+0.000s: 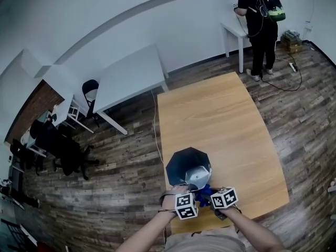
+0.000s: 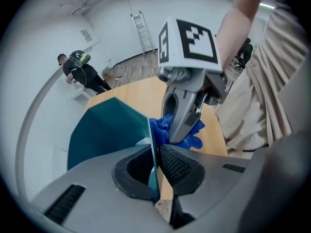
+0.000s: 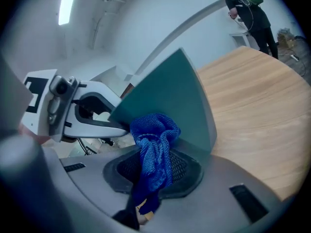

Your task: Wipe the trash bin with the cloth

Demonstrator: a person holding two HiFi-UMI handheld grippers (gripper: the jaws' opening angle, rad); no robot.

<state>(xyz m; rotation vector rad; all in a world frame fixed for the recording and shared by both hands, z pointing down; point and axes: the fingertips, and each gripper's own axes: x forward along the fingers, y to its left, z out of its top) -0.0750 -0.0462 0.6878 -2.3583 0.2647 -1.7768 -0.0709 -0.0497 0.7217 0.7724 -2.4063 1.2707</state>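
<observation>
Grey left gripper (image 2: 155,152), matching right gripper (image 3: 154,159), black-and-white marker cubes (image 1: 185,206), perhaps beige clothing (image 2: 262,96)

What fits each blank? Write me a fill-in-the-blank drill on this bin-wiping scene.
1. The right gripper is shut on a ____ cloth.
2. The left gripper clamps the wall of the trash bin, which stands on a ____ table.
3. The person in the background carries a ____ on their back.
Missing: blue; wooden; backpack.

Trash bin (image 2: 107,130) smooth plastic; cloth (image 3: 155,149) nubby weave; table (image 1: 220,119) matt wood.
</observation>
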